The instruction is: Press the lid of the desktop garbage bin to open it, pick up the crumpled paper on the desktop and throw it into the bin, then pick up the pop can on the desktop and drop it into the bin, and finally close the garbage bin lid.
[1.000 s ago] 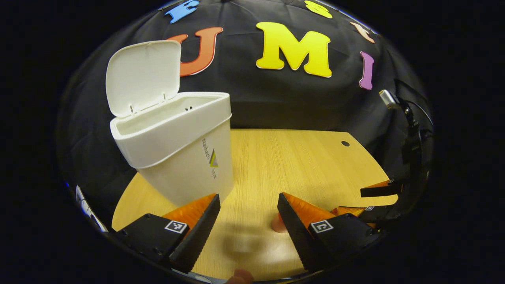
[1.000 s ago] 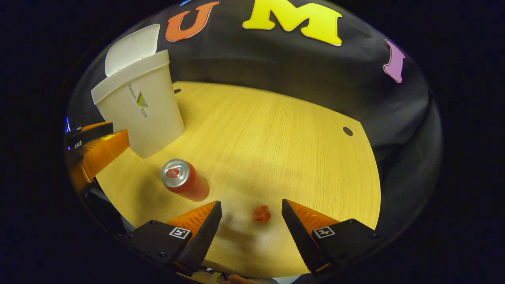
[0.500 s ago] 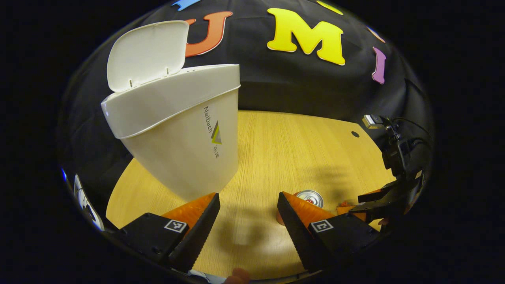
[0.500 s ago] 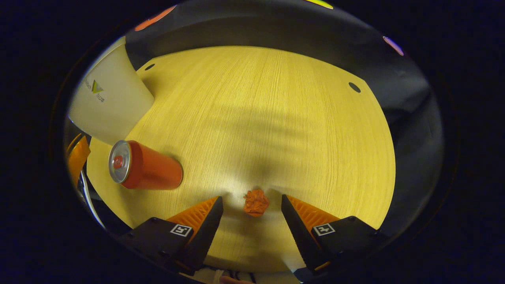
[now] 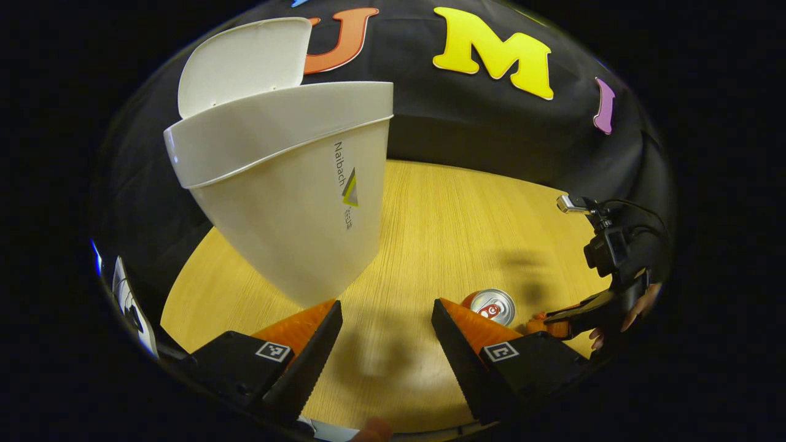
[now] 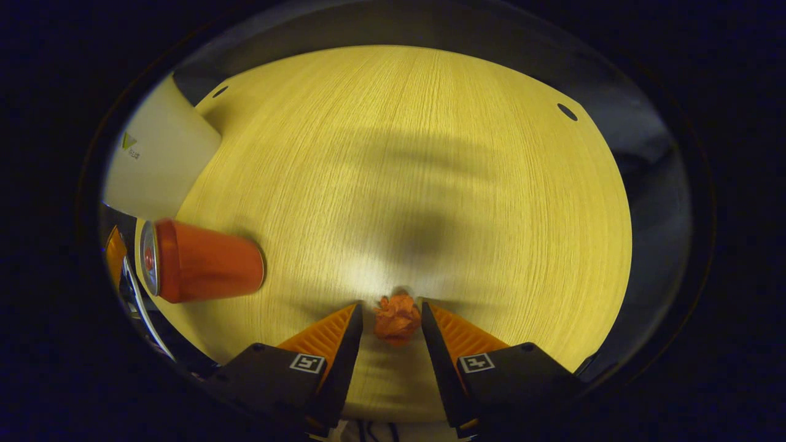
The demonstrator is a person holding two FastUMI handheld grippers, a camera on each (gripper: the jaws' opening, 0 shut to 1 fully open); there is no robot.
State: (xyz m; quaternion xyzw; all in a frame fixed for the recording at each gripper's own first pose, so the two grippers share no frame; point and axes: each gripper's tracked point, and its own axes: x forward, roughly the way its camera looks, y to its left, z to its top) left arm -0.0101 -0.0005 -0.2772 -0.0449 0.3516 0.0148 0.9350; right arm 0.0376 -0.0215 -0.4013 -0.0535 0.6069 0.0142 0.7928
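Crumpled paper (image 6: 397, 320), one piece, sits at the lower centre of the right gripper view, squarely between the right gripper (image 6: 389, 319) fingers, which flank it closely; contact cannot be confirmed. One pop can (image 6: 199, 261) stands at left. One garbage bin (image 5: 288, 202), lid (image 5: 245, 61) raised. Left gripper (image 5: 387, 334) hangs spread, empty, farther from the paper.
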